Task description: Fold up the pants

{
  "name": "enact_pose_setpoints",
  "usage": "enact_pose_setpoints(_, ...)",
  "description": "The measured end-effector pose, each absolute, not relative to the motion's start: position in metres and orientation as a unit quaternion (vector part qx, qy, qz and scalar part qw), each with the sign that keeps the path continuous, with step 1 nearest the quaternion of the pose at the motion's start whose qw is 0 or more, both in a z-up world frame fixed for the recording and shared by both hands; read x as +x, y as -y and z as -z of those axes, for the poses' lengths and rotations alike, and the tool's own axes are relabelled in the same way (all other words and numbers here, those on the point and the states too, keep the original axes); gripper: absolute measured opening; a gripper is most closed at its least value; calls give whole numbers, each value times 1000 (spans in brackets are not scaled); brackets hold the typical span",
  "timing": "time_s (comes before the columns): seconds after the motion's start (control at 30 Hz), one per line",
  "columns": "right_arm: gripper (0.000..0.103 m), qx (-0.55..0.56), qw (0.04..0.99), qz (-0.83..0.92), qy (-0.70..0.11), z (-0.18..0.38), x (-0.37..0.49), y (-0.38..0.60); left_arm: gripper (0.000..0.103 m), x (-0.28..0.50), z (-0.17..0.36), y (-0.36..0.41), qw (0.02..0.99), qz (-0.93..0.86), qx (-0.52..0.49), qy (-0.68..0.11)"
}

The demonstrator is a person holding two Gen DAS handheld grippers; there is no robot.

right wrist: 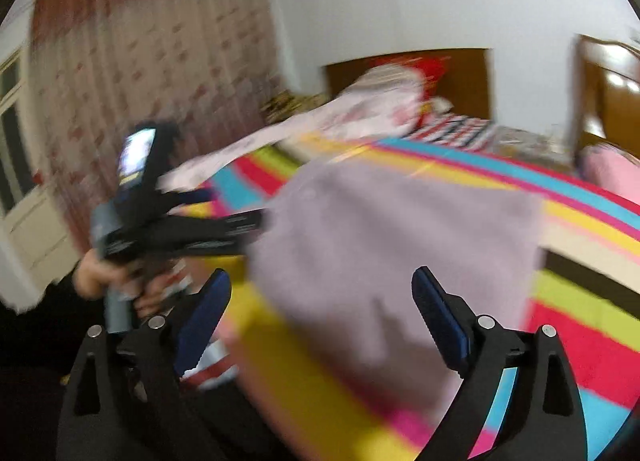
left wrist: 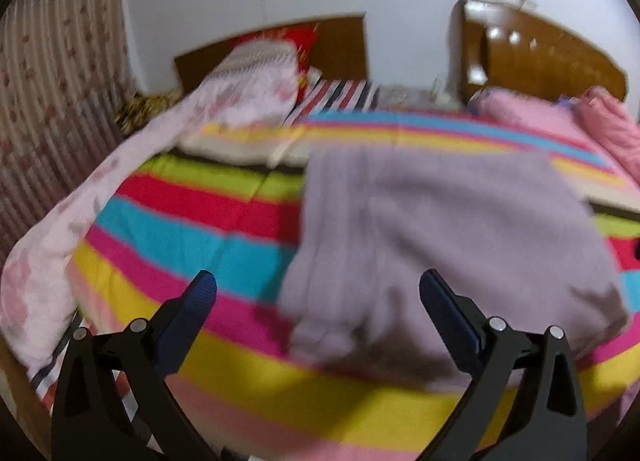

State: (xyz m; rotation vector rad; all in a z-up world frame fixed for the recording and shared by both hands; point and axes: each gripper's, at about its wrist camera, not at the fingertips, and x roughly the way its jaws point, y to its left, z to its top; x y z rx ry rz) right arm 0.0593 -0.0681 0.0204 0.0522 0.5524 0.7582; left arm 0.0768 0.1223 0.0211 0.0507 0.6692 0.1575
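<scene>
The lavender pants [left wrist: 440, 221] lie folded into a broad block on the striped bedcover [left wrist: 192, 221], one edge rumpled toward me. My left gripper [left wrist: 318, 287] hovers open over their near left edge, and its blue pads touch nothing. In the right wrist view the pants [right wrist: 380, 241] fill the middle, and my right gripper [right wrist: 320, 279] is open above their near end with no cloth between its pads. The left gripper [right wrist: 230, 209], held by a hand [right wrist: 96, 277], shows at the pants' left side. Both views are blurred.
A pink floral quilt [left wrist: 120, 181] is bunched along the bed's left side up to a pillow pile [left wrist: 260, 73]. Pink pillows [left wrist: 520, 113] and a wooden headboard [left wrist: 552, 57] stand at the far right. A patterned curtain [right wrist: 140, 81] and a door [right wrist: 24, 221] are left of the bed.
</scene>
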Motion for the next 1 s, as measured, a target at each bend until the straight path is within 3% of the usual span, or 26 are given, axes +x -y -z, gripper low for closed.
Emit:
enact_pose_setpoints(0.23,89,86,878,-349,-317,-18,162,102,101,127,-10,-97,935,29,-1,-352)
enact_pose_setpoints(0.3,89,72,863,-363,-344,-12,191,90,101,137,17,-98,921,31,4,-388)
enact_pose_setpoints(0.37,89,45,850,-373,-370,-3,213,77,102,128,26,-93,929,31,46,-365)
enact_pose_setpoints(0.5,88,4,851,-325,-413,22,260,81,102,127,26,-99,927,44,36,-370)
enact_pose_setpoints(0.7,88,86,872,-285,-388,0,284,98,102,127,28,-105,931,50,26,-360)
enact_pose_setpoints(0.87,91,-26,826,-387,-409,-4,255,13,101,120,25,-125,937,86,-27,-339)
enact_pose_setpoints(0.93,91,-102,834,-354,-411,5,257,-13,101,119,24,-133,937,98,-52,-332)
enact_pose_setpoints(1.0,91,-101,840,-302,-439,16,278,-14,101,118,23,-128,938,89,-43,-331)
